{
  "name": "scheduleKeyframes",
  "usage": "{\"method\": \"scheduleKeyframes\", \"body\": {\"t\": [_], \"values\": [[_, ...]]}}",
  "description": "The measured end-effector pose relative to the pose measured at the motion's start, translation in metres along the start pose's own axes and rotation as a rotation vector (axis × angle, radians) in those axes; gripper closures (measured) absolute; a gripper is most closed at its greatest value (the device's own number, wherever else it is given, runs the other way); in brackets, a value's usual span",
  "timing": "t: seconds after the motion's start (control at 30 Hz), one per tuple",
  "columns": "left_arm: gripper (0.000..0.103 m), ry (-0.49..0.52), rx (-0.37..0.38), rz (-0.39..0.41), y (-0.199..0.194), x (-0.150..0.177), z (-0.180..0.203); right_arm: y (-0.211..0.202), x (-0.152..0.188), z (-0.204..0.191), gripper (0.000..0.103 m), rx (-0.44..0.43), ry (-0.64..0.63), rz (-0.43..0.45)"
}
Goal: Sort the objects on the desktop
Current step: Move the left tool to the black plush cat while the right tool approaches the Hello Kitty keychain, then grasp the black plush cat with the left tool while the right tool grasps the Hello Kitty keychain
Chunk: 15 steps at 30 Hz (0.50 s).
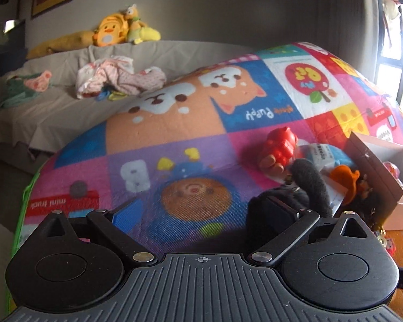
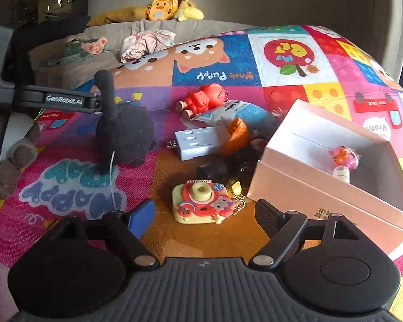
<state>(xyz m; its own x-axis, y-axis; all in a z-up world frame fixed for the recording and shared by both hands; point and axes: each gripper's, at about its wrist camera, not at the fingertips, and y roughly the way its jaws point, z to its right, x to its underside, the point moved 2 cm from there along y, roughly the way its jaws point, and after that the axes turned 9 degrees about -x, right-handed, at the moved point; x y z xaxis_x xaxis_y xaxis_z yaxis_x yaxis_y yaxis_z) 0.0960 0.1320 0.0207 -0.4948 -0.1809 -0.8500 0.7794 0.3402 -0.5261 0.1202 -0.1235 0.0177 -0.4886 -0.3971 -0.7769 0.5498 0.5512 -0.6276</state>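
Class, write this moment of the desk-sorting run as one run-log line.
left gripper: open, beside black plush cat | right gripper: open, toy camera between fingers, ungripped | box: holds pink toy

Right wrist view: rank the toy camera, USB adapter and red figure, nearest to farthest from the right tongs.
1. Toy camera: just ahead of the open right tongs, on the brown patch.
2. USB adapter: farther up, mid-mat.
3. Red figure: farthest, lying beyond the adapter.
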Motion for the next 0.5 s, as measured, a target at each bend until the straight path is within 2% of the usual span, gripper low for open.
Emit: {"method": "scheduleKeyframes", "body": {"t": [0.13, 0.2, 0.27, 0.37, 0.43, 0.5], "values": [[0.003, -0.007, 0.011, -0.018, -0.003, 0.011, -0.007, 0.025, -0.006, 0.014, 0.021, -0.001, 0.119, -0.055], [0.003, -0.03, 0.014, -0.024, -0.006, 0.014, -0.013, 0.029, -0.006, 0.02, 0.032, -0.018, 0.159, -0.078], [0.003, -0.052, 0.013, -0.027, -0.011, 0.016, -0.018, 0.024, -0.006, 0.018, 0.04, -0.02, 0.144, -0.08], [0.003, -0.066, 0.025, -0.024, -0.023, 0.016, -0.021, 0.003, -0.004, 0.012, 0.04, 0.001, 0.095, -0.04], [0.002, -0.055, 0.067, -0.018, -0.033, 0.015, -0.016, -0.018, -0.003, 0.011, 0.04, 0.015, 0.068, -0.005], [0.001, -0.033, 0.15, -0.027, -0.041, 0.015, -0.002, -0.038, 0.0, 0.012, 0.04, 0.025, 0.064, 0.024]]}}
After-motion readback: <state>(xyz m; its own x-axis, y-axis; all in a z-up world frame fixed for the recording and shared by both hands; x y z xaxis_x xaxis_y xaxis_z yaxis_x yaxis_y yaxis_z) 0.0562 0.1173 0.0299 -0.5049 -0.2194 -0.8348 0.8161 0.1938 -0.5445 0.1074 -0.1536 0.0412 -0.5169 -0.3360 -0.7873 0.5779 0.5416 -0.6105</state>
